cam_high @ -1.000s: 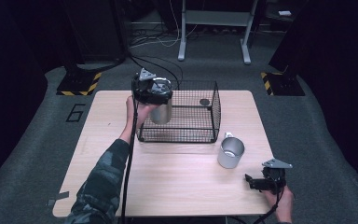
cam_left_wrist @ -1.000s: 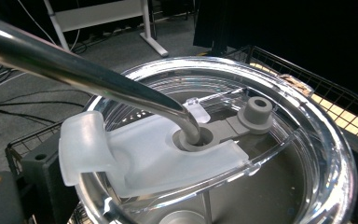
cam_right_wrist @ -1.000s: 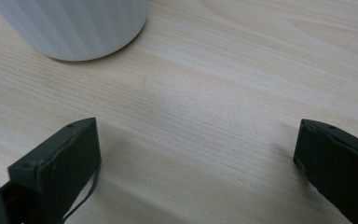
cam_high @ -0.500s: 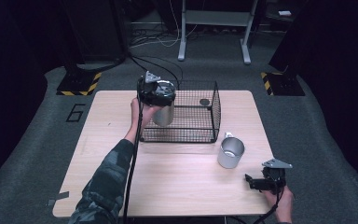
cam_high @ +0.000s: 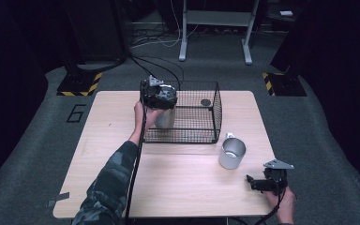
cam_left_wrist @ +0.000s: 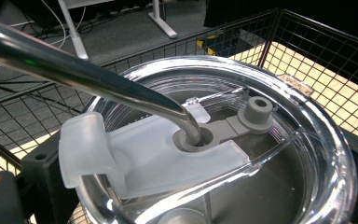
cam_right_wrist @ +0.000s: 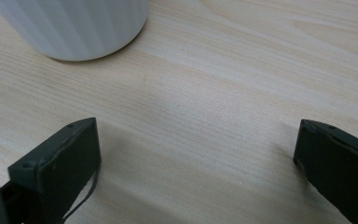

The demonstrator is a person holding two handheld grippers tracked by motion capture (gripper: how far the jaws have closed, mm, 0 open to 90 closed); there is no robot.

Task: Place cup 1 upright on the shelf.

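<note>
Nearest me, my right gripper [cam_high: 262,183] rests low at the front right of the table [cam_high: 108,154], jaws spread wide with bare wood between them and nothing held; its own view shows the base of the white ribbed cup [cam_right_wrist: 74,25] just ahead. That cup [cam_high: 232,153] stands upright and open-topped just outside the front right corner of the wire basket [cam_high: 213,115]. Farther off, my left gripper [cam_high: 158,96] is clamped on a steel tumbler [cam_high: 165,118] at the basket's left end, apparently above the basket floor; I cannot tell if it touches down. The left gripper view shows its clear lid [cam_left_wrist: 326,140] and a metal straw [cam_left_wrist: 98,79] seated in the lid's grey grommet. Risk, as I judge it: the smooth steel wall may slip in the jaws, the straw may catch the wire rim if tilted, and an early release could tip the tumbler
</note>
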